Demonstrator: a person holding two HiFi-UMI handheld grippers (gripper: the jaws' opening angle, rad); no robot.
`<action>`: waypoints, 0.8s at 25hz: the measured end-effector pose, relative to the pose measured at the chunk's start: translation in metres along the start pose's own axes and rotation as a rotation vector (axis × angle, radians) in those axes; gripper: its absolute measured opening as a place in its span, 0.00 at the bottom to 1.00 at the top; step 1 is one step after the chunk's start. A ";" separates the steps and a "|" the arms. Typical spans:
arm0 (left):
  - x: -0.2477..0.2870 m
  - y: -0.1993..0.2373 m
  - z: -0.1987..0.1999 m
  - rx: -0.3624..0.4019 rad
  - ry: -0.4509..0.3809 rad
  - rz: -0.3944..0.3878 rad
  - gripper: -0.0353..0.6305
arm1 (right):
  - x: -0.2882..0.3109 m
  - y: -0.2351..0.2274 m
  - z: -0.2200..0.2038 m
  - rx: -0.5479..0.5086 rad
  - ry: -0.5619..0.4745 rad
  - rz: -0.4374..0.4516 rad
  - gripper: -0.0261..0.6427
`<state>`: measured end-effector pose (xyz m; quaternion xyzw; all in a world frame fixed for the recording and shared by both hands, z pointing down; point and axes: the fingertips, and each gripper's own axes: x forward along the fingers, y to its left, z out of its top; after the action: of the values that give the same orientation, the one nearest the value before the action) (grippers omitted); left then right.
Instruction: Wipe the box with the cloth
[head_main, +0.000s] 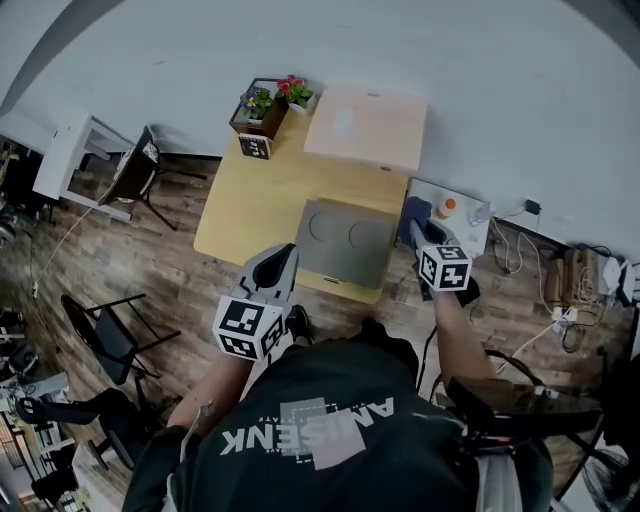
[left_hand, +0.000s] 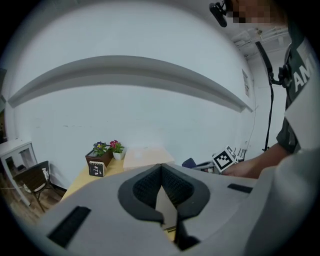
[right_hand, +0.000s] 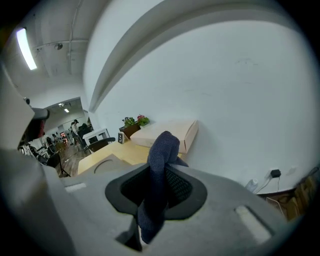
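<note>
Box: a flat, pale pinkish cardboard box (head_main: 365, 125) lies closed at the far end of a light wooden table (head_main: 250, 200), close to the white wall and well apart from both grippers.
Left gripper: at the table's near edge, the left gripper (head_main: 283, 262) has its ridged black pads pressed together at the tips, with nothing between them.
Right gripper: by the table's near right corner, the right gripper (right_hand: 161, 170) is clamped on a dark blue fabric cloth (right_hand: 159, 150), which bunches above the jaws and trails below them.
Mid-table: a flat grey square panel with two ring outlines (head_main: 345, 240), perhaps a mat or tray, lies between the grippers and the box.
Far left: a dark planter of red and purple flowers (head_main: 265, 105) stands just beside the box.
Risk, grip: only a fold seems pinched, so dragging it across the lid could pull the cloth free.
Risk, box: it looks light and nothing steadies it, so a firm wipe could shove it into the planter or the wall.
Risk, reach: the trailing cloth end could catch the grey panel on the way over.
</note>
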<state>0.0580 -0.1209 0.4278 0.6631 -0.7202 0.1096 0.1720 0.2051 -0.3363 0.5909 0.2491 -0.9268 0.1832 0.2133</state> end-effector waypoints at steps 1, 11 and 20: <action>0.000 0.001 -0.002 -0.001 0.008 -0.003 0.05 | 0.006 -0.002 -0.007 0.004 0.017 -0.005 0.14; 0.012 0.016 -0.016 -0.036 0.051 0.010 0.05 | 0.045 0.001 -0.049 0.030 0.123 0.026 0.14; 0.012 0.018 -0.021 0.012 0.096 -0.072 0.05 | 0.046 0.020 -0.064 0.205 0.112 0.132 0.14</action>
<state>0.0417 -0.1225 0.4529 0.6835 -0.6861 0.1395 0.2064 0.1778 -0.3096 0.6623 0.1974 -0.9042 0.3042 0.2258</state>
